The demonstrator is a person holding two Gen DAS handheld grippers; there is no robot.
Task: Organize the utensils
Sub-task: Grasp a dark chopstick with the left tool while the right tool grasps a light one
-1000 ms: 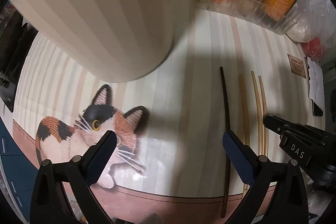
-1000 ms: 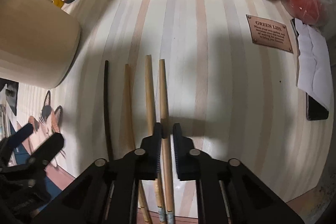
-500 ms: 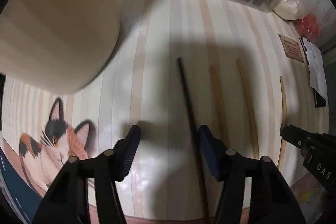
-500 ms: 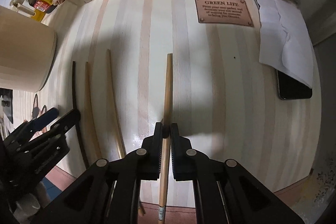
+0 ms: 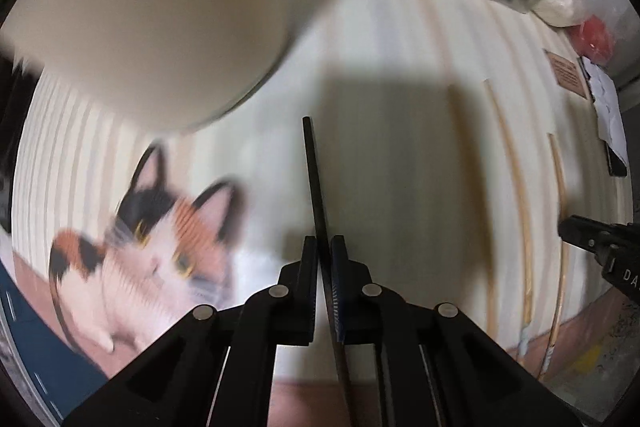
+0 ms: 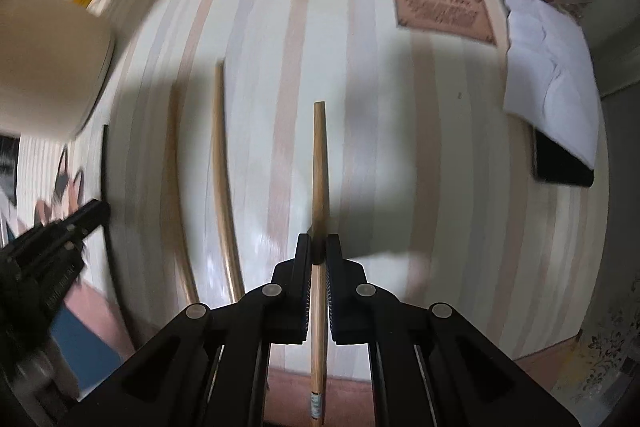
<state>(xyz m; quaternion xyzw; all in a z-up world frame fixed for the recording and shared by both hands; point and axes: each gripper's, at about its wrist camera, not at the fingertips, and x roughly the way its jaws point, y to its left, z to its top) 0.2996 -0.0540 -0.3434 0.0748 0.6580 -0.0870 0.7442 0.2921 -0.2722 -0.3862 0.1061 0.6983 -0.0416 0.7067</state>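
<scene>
Two loose chopsticks (image 6: 222,187), beige canister (image 5: 160,27) nearby

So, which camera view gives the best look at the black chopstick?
The left wrist view: the black chopstick stands sharp at the centre, clamped in the left gripper. In the right wrist view it is only a thin, blurred dark line at the left edge.

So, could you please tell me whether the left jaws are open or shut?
Shut: the left gripper has just closed on the black chopstick, which is clamped between its pads.
</scene>
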